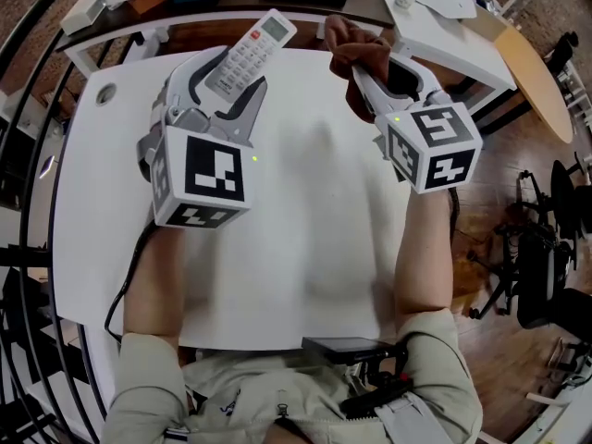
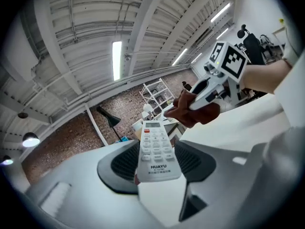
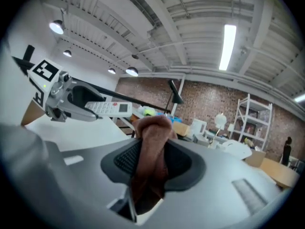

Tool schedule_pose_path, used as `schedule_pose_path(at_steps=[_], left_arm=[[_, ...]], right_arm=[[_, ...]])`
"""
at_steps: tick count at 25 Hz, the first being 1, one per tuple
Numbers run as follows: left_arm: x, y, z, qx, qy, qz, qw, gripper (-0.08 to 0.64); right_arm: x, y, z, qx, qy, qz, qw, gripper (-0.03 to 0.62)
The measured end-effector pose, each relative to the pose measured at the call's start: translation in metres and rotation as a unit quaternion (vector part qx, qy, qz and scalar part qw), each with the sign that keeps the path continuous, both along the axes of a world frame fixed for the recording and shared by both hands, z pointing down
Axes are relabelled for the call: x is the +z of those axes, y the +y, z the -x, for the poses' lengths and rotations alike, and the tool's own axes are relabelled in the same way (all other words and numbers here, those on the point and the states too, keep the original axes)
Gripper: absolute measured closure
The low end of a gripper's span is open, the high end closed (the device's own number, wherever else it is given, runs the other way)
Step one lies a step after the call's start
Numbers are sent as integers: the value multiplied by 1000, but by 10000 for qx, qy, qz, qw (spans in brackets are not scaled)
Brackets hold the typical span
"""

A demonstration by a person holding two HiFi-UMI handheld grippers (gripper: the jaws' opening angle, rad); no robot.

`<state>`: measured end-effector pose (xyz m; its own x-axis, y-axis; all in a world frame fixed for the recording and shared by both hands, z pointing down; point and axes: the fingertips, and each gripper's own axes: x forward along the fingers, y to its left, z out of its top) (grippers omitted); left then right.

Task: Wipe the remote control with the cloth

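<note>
Head view: I hold my left gripper (image 1: pixel 231 77) and right gripper (image 1: pixel 379 67) side by side over the white counter (image 1: pixel 305 248). Left gripper view: the jaws clamp the remote control (image 2: pixel 155 149) near its lower end. Right gripper view: the jaws pinch the bunched brown cloth (image 3: pixel 151 151).

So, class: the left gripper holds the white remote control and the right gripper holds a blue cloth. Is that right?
Only the colour is wrong: the cloth in the right gripper is brown, not blue, as the right gripper view shows. The left gripper does hold the white remote control.
</note>
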<state>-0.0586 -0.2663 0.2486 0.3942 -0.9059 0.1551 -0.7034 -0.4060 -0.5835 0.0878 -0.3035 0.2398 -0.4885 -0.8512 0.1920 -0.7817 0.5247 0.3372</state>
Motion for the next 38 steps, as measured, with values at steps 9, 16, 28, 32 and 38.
schedule_pose_path(at_steps=[9,16,28,32,38], left_arm=[[-45,31,-18,-118,-502,-1388,9890,316],[-55,48,-34,47,-778,-1907,9785,316],[-61,55,-37,55,-865,-2211,9714,316],[-61,55,-37,47,-868,-2261,9702,316],[-63,58,-36,45,-826,-2345,9686,316]], right_arm=[[-92,60,19,-34,135,-1785,9838,460],[-108,81,31,5,392,-2288,9727,461],[-83,102,70,-481,1632,-2172,9612,462],[-76,115,84,-827,1809,-2132,9565,463],[-66,137,104,-1449,2122,-2114,9430,463]])
